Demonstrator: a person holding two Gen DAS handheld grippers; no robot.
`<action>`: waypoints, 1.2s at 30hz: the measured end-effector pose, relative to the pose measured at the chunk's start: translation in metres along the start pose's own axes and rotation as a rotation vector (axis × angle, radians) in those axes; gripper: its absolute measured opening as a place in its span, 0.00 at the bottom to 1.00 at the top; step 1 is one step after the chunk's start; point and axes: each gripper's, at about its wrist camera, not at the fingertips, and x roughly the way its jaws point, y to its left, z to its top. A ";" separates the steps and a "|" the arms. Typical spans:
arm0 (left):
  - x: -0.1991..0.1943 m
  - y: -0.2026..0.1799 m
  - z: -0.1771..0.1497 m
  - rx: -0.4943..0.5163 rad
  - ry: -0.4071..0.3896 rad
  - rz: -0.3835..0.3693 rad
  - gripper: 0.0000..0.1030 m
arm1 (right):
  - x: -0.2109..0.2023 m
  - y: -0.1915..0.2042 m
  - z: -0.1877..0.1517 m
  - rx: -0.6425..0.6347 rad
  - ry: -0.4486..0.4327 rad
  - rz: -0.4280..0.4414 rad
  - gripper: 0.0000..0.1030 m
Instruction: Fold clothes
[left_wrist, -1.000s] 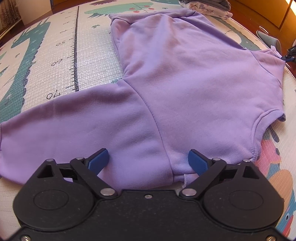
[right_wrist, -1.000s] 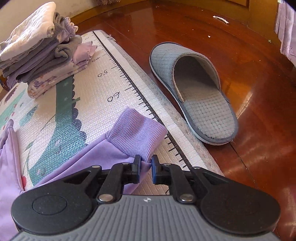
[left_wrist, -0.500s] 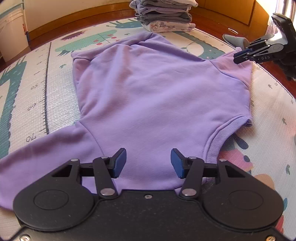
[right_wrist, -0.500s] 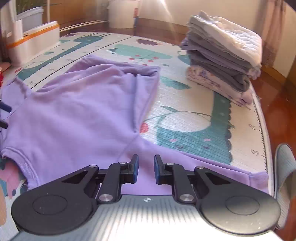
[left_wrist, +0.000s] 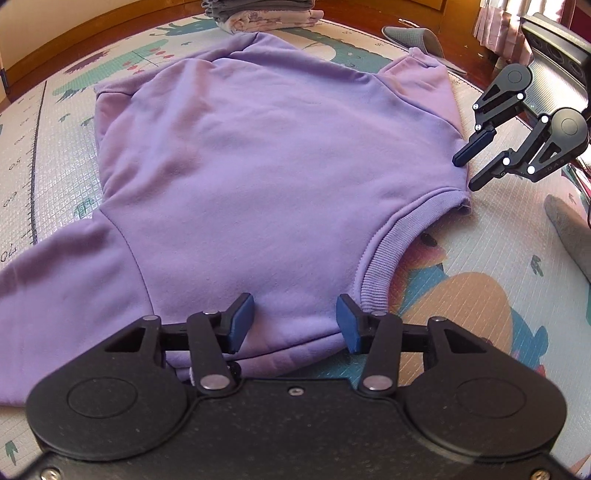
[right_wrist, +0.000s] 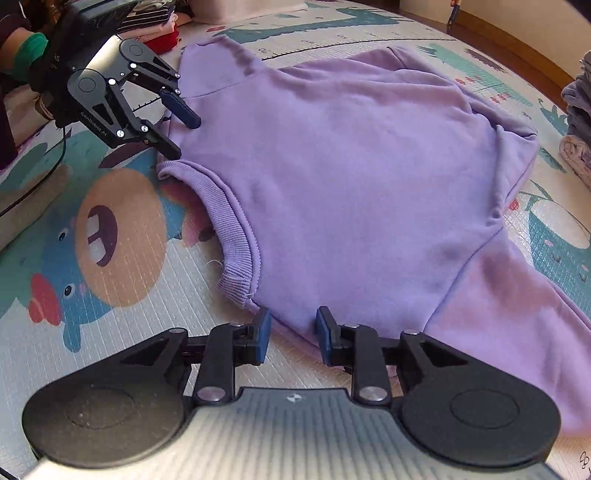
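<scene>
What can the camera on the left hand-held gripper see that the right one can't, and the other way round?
Only the left wrist view shows the grey slipper at the mat's far edge. Only the right wrist view shows the cartoon face printed on the play mat and a green sleeve. Both show the purple sweatshirt spread flat, its ribbed collar, and each other's hand-held gripper: left, right, both open at the shoulders.

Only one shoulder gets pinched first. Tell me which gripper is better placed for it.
Right, by a little. The right gripper is open, with the shoulder edge of the sweatshirt between its fingers, beside the collar. The left gripper is open wider, over flat cloth rather than an edge.
</scene>
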 end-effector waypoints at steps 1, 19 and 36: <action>-0.001 0.003 0.003 0.002 0.019 -0.021 0.46 | -0.003 -0.005 0.004 0.011 -0.004 0.013 0.25; 0.025 0.195 0.158 -0.428 -0.159 0.118 0.46 | 0.034 -0.252 0.128 0.436 -0.263 -0.323 0.37; 0.085 0.285 0.192 -0.759 -0.152 -0.042 0.06 | 0.073 -0.354 0.103 0.855 -0.306 -0.158 0.09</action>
